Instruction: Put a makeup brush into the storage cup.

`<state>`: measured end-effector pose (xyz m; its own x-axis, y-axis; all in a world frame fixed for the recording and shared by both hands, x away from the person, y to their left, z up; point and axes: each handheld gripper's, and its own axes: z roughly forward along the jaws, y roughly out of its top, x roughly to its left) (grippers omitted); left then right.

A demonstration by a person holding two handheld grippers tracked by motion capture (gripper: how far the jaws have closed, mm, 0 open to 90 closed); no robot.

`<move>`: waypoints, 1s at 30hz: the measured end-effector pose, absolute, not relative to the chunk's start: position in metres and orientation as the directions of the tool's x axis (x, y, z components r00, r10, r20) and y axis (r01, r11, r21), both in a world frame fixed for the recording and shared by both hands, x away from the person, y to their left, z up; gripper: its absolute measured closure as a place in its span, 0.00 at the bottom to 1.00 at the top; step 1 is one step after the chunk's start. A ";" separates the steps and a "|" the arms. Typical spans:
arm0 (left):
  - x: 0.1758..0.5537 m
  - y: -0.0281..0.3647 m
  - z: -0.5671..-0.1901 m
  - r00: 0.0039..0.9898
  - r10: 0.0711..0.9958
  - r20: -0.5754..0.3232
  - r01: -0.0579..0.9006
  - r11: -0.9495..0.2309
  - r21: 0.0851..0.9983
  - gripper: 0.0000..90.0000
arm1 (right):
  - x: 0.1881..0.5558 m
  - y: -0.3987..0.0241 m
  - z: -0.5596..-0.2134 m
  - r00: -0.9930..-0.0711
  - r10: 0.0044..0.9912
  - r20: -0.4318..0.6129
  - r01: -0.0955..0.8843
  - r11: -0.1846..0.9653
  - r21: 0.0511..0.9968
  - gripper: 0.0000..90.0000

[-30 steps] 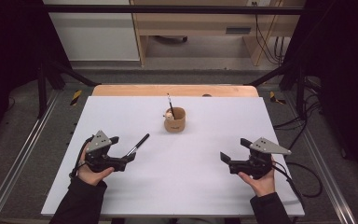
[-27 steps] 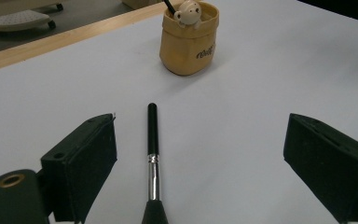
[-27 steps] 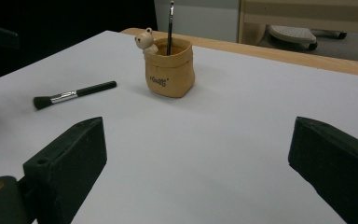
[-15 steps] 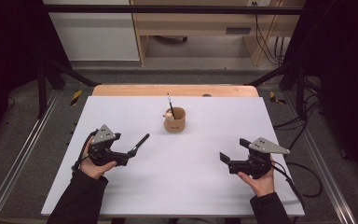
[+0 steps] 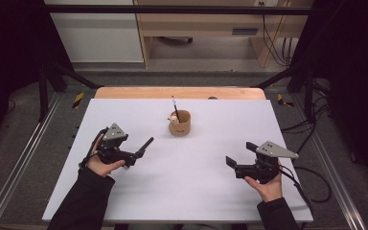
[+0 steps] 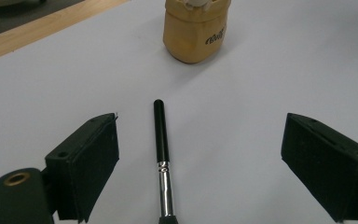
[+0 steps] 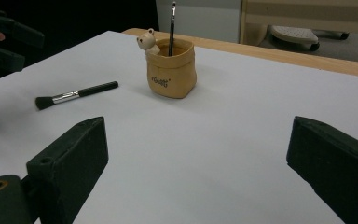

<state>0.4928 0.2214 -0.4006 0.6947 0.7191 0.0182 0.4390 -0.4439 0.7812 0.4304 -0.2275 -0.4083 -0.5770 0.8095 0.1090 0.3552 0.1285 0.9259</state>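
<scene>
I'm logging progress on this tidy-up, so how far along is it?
One thin brush already stands in the tan cup. The black brush lies on the table between the open jaws of the left gripper, not yet gripped. Still left: gripping it and putting it in the cup.

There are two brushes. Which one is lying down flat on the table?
The black-handled brush with the silver collar lies flat, between the open left gripper's jaws. The other thin brush stands upright in the tan holder.
</scene>
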 end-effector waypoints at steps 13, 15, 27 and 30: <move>0.511 0.215 -0.413 0.690 0.723 0.029 0.492 -0.498 0.714 0.14 | 0.431 -0.226 -0.409 -0.584 0.805 0.103 0.355 0.139 0.924 0.07; 0.513 0.215 -0.416 0.690 0.724 0.024 0.503 -0.503 0.703 0.15 | 0.431 -0.226 -0.409 -0.585 0.805 0.103 0.355 0.140 0.924 0.07; 0.526 0.211 -0.433 0.679 0.733 0.040 0.544 -0.540 0.642 0.22 | 0.431 -0.225 -0.410 -0.584 0.805 0.102 0.356 0.141 0.924 0.07; 0.528 0.209 -0.437 0.684 0.729 0.038 0.547 -0.546 0.634 0.26 | 0.431 -0.225 -0.410 -0.586 0.804 0.101 0.355 0.144 0.924 0.07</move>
